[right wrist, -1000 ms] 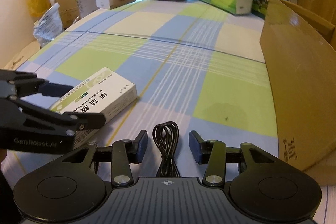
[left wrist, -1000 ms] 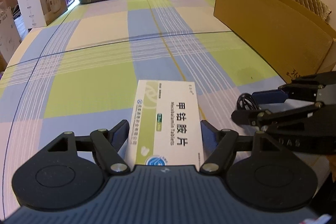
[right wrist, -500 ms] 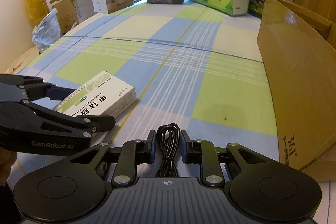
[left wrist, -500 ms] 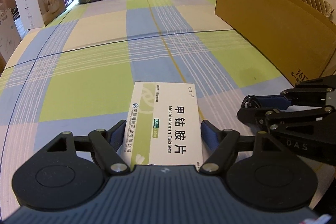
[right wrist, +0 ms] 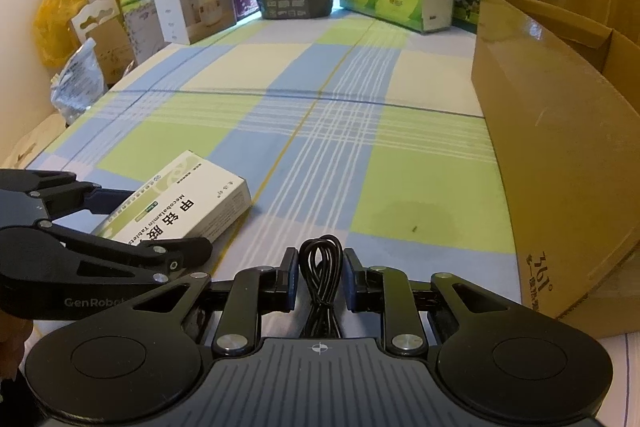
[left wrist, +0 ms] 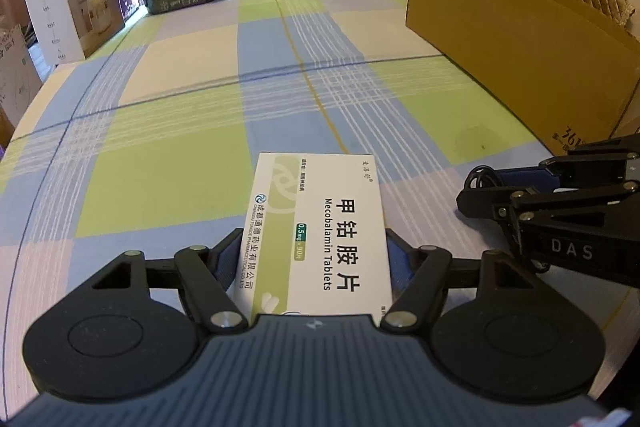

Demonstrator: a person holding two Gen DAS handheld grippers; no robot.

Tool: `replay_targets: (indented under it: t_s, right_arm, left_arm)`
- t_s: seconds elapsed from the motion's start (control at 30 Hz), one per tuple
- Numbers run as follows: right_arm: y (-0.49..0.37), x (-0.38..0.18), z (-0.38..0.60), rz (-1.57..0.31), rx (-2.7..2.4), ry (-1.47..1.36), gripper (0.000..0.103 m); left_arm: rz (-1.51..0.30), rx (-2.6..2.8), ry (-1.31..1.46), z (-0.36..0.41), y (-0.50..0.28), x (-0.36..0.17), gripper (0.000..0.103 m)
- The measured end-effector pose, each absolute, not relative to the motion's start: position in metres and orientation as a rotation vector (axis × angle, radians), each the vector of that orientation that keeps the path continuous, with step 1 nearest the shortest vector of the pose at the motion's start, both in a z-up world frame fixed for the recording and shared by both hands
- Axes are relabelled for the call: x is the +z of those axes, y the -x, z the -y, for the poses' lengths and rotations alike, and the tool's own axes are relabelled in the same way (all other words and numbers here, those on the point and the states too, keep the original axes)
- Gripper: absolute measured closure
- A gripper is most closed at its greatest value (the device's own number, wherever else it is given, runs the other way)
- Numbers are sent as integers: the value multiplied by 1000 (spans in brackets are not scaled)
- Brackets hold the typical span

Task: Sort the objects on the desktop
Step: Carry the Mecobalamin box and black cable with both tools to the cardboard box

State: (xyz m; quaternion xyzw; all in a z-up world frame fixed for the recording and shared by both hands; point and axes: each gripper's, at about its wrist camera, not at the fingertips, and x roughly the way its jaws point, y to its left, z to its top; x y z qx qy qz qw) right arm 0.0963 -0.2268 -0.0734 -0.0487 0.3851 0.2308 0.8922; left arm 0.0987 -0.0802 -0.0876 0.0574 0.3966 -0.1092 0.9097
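White pill box (left wrist: 320,227) sits gripped in the left claw (left wrist: 316,259); the right claw (right wrist: 320,279) pinches a black cable (right wrist: 321,267).

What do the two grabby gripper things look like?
Both are black. The left gripper and the right gripper each have a ribbed dark grey-blue body, two round black discs, jointed black arms with silver pins, and blue finger pads. White lettering marks their sides: "GenRobot" on the left, "DAS" on the right.

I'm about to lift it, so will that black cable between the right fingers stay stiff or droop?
The cable is a thin, looped bundle, so it will probably sag and may uncoil. It looks light. The right hand-held gripper pinches mid-bundle, so loose ends could dangle.
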Motion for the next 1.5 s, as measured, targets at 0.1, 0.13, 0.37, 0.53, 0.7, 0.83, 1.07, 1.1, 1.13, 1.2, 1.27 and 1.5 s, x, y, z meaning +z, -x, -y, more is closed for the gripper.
replay_targets:
  t_s: [0.1, 0.13, 0.37, 0.53, 0.7, 0.83, 1.07, 1.1, 1.13, 1.2, 1.27, 1.5]
  right_arm:
    - [-95, -69, 231, -786, 459, 78, 84]
    - [-94, -67, 232, -783, 454, 75, 84]
    - [-83, -51, 237, -753, 440, 60, 101]
    - [-74, -47, 239, -744, 434, 63, 101]
    - [-65, -37, 243, -728, 430, 54, 101]
    - [-59, -24, 244, -698, 430, 59, 101]
    - [-48, 2, 252, -633, 417, 52, 101]
    - [-47, 5, 254, -625, 413, 49, 102]
    - [-46, 8, 256, -619, 410, 48, 101]
    - [-44, 13, 259, -609, 402, 43, 102]
    - [-43, 17, 262, -601, 398, 40, 101]
    - [-34, 29, 275, -571, 383, 22, 101]
  left_arm:
    - [-800, -226, -104, 80, -96, -82, 36]
    - [-796, -223, -105, 79, -95, -81, 36]
    - [-803, -215, -78, 75, -84, -72, 36]
    - [-790, -204, -54, 73, -76, -64, 36]
    - [-779, -203, -40, 76, -65, -55, 36]
    - [-763, -192, -16, 79, -57, -42, 36]
    - [-757, -174, 10, 81, -43, -30, 36]
    - [-757, -173, 11, 82, -41, -28, 36]
    - [-756, -172, 11, 83, -40, -27, 36]
    - [-754, -170, 10, 85, -38, -23, 36]
    - [-753, -169, 9, 87, -37, -19, 36]
    - [-740, -167, 0, 98, -31, -3, 36]
